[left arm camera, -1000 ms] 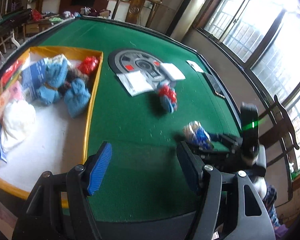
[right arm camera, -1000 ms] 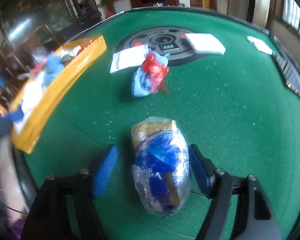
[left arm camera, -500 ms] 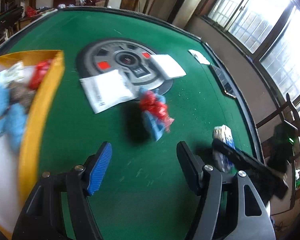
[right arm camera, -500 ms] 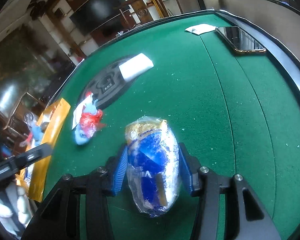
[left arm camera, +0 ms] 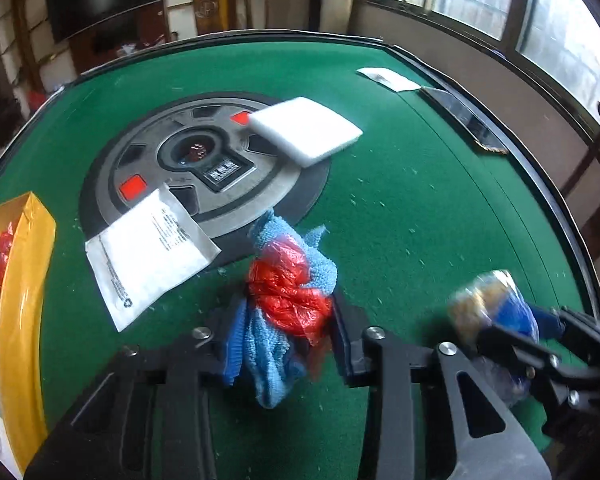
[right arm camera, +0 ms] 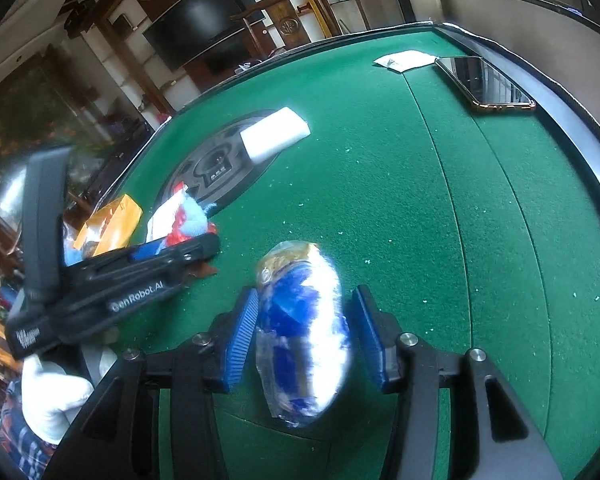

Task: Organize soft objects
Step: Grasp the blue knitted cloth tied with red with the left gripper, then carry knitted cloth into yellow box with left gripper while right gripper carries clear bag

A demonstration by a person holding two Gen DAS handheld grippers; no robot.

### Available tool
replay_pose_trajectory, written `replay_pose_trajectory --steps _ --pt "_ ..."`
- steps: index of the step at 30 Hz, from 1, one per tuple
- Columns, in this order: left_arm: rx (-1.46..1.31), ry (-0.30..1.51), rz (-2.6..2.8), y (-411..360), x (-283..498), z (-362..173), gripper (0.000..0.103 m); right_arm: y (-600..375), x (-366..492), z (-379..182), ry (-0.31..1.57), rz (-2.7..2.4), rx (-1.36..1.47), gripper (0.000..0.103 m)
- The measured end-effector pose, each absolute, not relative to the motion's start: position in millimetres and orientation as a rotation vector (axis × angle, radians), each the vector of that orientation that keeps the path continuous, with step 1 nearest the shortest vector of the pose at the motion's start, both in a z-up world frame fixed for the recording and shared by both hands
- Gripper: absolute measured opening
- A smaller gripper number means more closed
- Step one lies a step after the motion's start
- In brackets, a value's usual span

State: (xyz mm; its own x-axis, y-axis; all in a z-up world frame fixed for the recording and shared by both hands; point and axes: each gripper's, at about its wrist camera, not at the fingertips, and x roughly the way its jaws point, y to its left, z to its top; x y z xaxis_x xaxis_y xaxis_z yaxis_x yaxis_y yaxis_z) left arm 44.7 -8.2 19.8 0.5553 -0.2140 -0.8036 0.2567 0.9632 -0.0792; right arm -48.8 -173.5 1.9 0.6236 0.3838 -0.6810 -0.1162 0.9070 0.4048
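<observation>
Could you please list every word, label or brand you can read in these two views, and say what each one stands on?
"GenRobot.AI": on the side of the left gripper, right wrist view.
A short white mark near that gripper's rear end: too blurred to read.
Print and a recycling sign on the white packet: text too small to read.
Panel on the grey round disc: illegible.
A white letter on the blue wrapped bundle: blurred.
</observation>
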Motion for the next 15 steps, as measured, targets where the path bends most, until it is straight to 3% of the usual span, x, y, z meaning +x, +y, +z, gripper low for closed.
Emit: replay_pose_trajectory --steps 6,11,15 --pt "-0.041 0.913 -0.318 11 20 39 0.033 -170 -47 1 0.851 0.313 0.324 0.053" --pt "-0.112 0.88 -0.346 42 -16 65 0.033 -155 -49 3 0.85 0.321 0.247 0.07" --pt "-0.133 0.84 -0.278 71 -44 81 0.033 -151 -49 2 0.849 0.317 0.228 0.071"
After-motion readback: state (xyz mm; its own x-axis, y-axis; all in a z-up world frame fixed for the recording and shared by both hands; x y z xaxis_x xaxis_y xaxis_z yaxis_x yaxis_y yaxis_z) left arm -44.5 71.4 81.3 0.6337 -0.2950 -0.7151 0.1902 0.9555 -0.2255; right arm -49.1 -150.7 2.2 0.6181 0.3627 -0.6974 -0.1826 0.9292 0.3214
